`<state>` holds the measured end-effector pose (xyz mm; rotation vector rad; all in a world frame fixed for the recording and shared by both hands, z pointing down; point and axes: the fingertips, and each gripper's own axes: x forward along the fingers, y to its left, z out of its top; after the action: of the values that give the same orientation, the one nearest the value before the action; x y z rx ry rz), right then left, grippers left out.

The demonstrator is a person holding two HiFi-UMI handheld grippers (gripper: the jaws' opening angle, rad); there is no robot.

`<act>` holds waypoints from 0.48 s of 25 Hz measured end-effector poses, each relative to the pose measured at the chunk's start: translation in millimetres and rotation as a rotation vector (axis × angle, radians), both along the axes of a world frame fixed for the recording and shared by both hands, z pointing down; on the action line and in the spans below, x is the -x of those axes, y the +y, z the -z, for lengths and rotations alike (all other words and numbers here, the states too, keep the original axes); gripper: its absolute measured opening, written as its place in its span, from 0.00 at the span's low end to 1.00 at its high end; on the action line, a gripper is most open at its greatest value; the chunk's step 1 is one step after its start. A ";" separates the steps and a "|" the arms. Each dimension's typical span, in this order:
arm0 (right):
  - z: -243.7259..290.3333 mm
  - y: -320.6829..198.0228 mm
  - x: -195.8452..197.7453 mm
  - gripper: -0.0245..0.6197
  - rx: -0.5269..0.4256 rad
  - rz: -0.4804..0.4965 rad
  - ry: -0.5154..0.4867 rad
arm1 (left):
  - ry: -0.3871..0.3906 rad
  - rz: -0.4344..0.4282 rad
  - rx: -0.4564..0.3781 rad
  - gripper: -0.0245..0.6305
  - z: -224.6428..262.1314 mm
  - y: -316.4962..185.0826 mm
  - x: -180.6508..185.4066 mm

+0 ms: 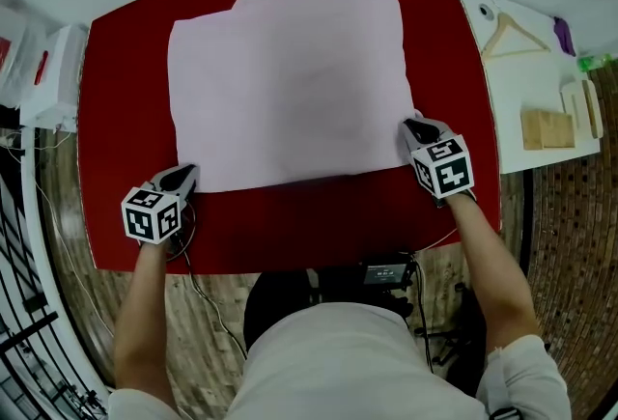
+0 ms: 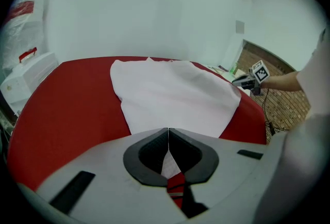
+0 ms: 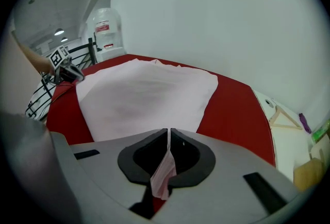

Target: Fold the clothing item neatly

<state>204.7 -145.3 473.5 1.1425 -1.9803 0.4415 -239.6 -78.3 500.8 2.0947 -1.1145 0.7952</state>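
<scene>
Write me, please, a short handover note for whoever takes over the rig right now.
The left gripper is shut on the near left corner of the garment.
The right gripper is shut on its near right corner.
The garment is pale pink and lies spread flat, roughly rectangular, on the red table.
Done: laid out, both near corners pinched. I cannot tell whether earlier folds were made.
Left: probably carry the near edge over to the far edge, release, then smooth.
</scene>
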 end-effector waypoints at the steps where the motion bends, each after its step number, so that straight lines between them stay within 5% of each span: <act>1: -2.7 6.3 1.1 0.07 0.005 0.014 0.001 | -0.001 0.003 0.006 0.05 -2.0 2.2 0.2; 8: -40.7 36.7 -17.9 0.07 0.089 0.042 0.127 | -0.022 0.016 0.079 0.05 -23.0 13.8 1.2; 12: -47.0 44.1 -26.2 0.06 0.102 0.026 0.103 | -0.010 0.028 0.105 0.05 -29.6 19.5 5.2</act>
<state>230.9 -101.2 520.5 1.0541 -1.8600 0.4558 -244.8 -58.8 530.4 1.9862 -1.0823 0.8339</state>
